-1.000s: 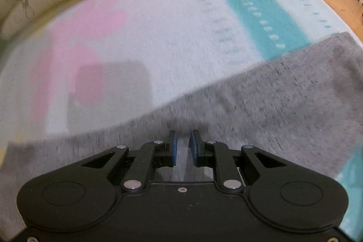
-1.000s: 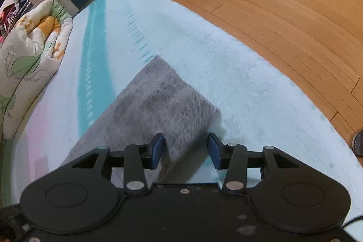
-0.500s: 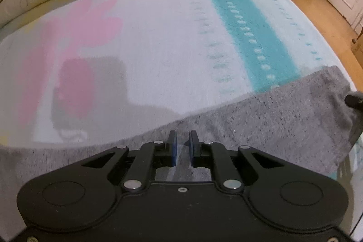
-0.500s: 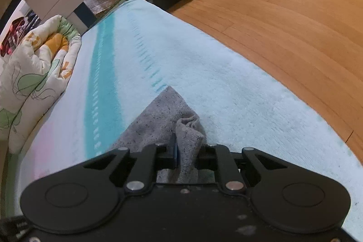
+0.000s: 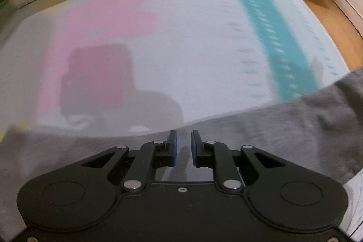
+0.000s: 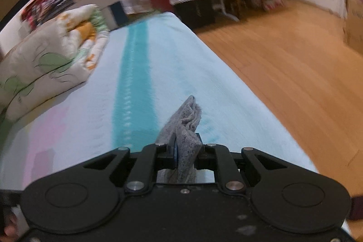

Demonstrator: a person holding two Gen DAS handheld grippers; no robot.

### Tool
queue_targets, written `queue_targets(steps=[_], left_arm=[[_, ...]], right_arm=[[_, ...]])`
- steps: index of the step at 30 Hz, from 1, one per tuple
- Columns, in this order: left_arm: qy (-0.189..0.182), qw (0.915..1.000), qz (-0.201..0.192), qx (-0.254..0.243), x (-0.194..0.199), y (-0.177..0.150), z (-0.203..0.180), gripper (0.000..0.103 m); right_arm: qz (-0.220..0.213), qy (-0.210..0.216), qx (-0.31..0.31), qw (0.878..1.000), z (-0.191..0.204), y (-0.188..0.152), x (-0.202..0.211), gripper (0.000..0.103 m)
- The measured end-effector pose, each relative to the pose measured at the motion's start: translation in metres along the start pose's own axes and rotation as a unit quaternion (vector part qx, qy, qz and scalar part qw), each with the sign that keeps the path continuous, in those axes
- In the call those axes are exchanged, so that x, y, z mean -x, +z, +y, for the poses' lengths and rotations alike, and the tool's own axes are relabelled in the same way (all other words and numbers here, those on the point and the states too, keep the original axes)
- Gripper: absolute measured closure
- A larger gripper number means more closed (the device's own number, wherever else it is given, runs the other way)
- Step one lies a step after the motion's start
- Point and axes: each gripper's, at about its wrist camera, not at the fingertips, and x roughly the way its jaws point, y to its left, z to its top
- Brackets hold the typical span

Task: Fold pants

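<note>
The grey pants stretch across the lower part of the left wrist view, over a bed with a pale blanket. My left gripper is shut on the pants' near edge, with a narrow gap between its blue pads. In the right wrist view, my right gripper is shut on a bunched end of the pants and holds it lifted above the blanket. The cloth sticks up between the pads.
A rolled floral quilt lies along the bed's left side. A teal stripe runs down the blanket. A wooden floor lies to the right of the bed, with furniture and boxes at the back.
My right gripper closed on the pants' end and lifted it off the blanket. My left gripper stayed shut on the cloth and rose with it; both views are now blurred by motion.
</note>
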Motion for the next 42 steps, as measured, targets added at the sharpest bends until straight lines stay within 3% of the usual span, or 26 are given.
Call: queue_targets(steps=[7,13,17,20,25,29,32,35,42], left_arm=[[0.021,0.9991,0.015,0.032,0.027,-0.036,0.076,0.080],[0.028,0.9982,0.018,0.049,0.042,-0.063,0.124,0.080],[0.041,0.9964,0.010,0.074,0.054,-0.079,0.159,0.080],[0.065,0.9941,0.005,0.086,0.060,-0.090,0.182,0.080],[0.089,0.9885,0.020,0.120,0.059,-0.108,0.217,0.080],[0.095,0.9871,0.026,0.126,0.057,-0.118,0.227,0.080],[0.089,0.9876,0.026,0.127,0.056,-0.119,0.228,0.080],[0.080,0.9884,0.024,0.127,0.058,-0.120,0.228,0.080],[0.060,0.9921,0.002,0.111,0.073,-0.108,0.212,0.080]], right_arm=[[-0.032,0.043,0.111,0.992,0.091,-0.003,0.051,0.089],[-0.039,0.114,0.219,0.968,0.192,-0.042,0.087,0.089],[-0.029,0.161,0.280,0.946,0.262,-0.094,0.094,0.089],[0.012,0.199,0.289,0.936,0.305,-0.140,0.084,0.089],[0.046,0.202,0.348,0.914,0.361,-0.222,0.069,0.089],[0.056,0.181,0.384,0.904,0.377,-0.252,0.056,0.081],[0.086,0.187,0.387,0.899,0.372,-0.251,0.053,0.077],[0.074,0.200,0.388,0.897,0.369,-0.244,0.065,0.072],[0.106,0.250,0.301,0.914,0.336,-0.190,0.074,0.069]])
